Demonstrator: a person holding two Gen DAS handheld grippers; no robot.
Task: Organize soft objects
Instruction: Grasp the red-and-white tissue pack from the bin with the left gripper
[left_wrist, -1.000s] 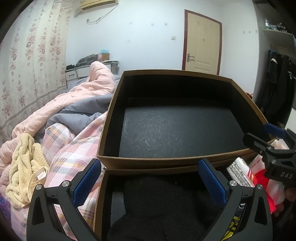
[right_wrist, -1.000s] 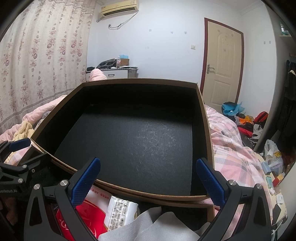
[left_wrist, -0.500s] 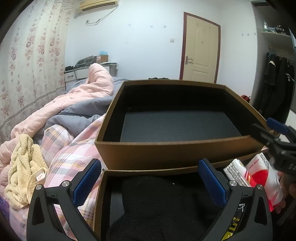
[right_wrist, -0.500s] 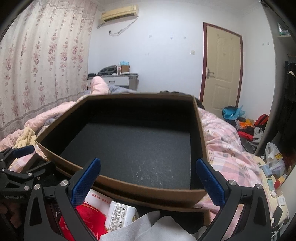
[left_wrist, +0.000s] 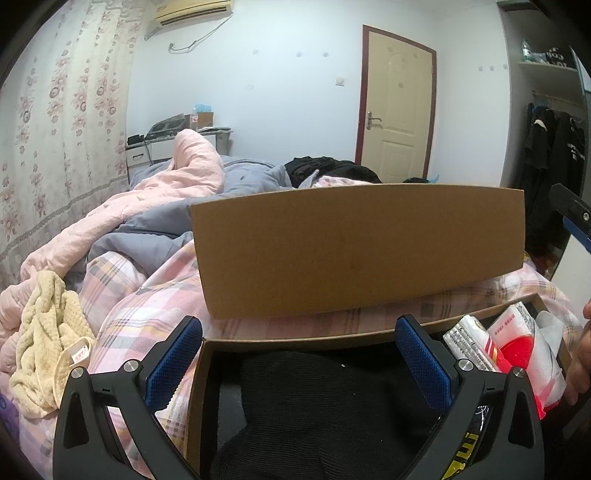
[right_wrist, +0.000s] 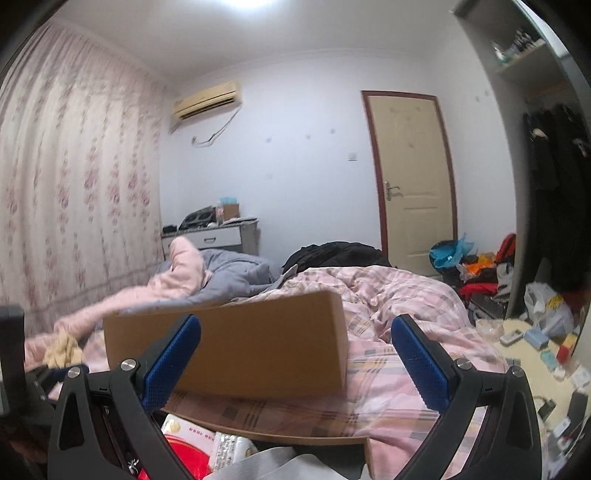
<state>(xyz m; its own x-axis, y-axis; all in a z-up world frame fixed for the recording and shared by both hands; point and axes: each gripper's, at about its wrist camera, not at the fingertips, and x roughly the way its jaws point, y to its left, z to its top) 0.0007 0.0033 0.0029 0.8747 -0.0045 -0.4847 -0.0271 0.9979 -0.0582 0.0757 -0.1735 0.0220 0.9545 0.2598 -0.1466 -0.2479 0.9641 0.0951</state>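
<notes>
A brown box lid (left_wrist: 354, 247) lies on the plaid bed cover beyond an open brown box (left_wrist: 207, 354); the lid also shows in the right wrist view (right_wrist: 240, 350). The box holds a black soft garment (left_wrist: 325, 406), red-and-white packets (left_wrist: 513, 350) and a grey-white cloth (right_wrist: 266, 465). A yellow knitted cloth (left_wrist: 44, 332) lies on the bed at the left. My left gripper (left_wrist: 299, 362) is open and empty over the black garment. My right gripper (right_wrist: 295, 362) is open and empty over the box's right part.
A pink and grey duvet (left_wrist: 159, 206) is heaped at the back left. Black clothes (right_wrist: 332, 254) lie at the bed's far end. Clutter (right_wrist: 472, 266) covers the floor by the door, and a low table with small items (right_wrist: 535, 343) stands at the right.
The lid, tilted up over the box with its black inside showing, has dropped flat onto the bed beyond the box. The right camera has tipped upward.
</notes>
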